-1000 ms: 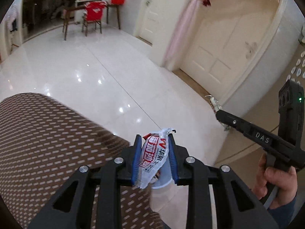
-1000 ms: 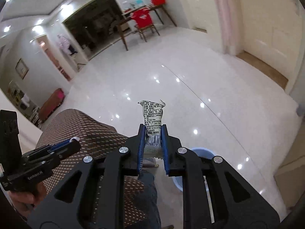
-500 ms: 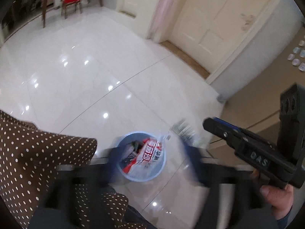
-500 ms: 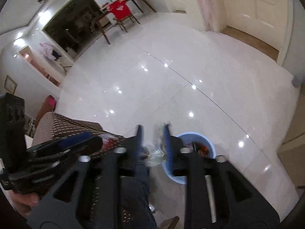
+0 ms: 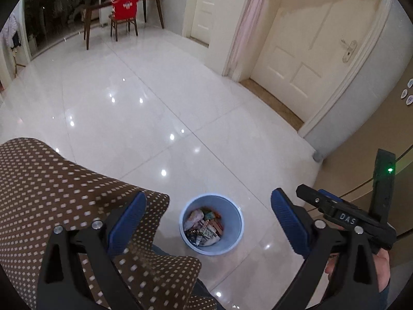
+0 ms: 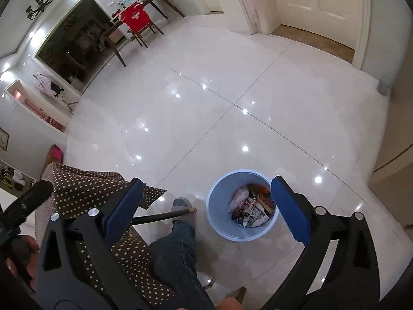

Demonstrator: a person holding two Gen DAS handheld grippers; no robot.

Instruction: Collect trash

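A light blue bin (image 5: pixel 233 242) stands on the white floor, holding several crumpled wrappers (image 5: pixel 204 226). My left gripper (image 5: pixel 208 201) hangs above it, open wide, with nothing between its blue pads. In the right wrist view the same bin (image 6: pixel 219 206) and its wrappers (image 6: pixel 250 206) lie below my right gripper (image 6: pixel 206 183). Its jaws are opening, and no thing is between them. One left-gripper finger (image 6: pixel 36 191) shows at that view's left edge.
A brown dotted cloth (image 5: pixel 51 193) covers a seat or table at the left, close to the bin. A person's leg in jeans (image 6: pixel 180 245) and a grey slipper (image 6: pixel 180 204) are beside the bin. A cream door (image 5: pixel 309 59) stands at the right, a wooden table and red-covered chair (image 5: pixel 124 13) far back.
Both grippers held wrappers a second ago; both have let go, and the wrappers dropped toward the bin. Both jaws now stand wide, and both views tilted down over the bin.
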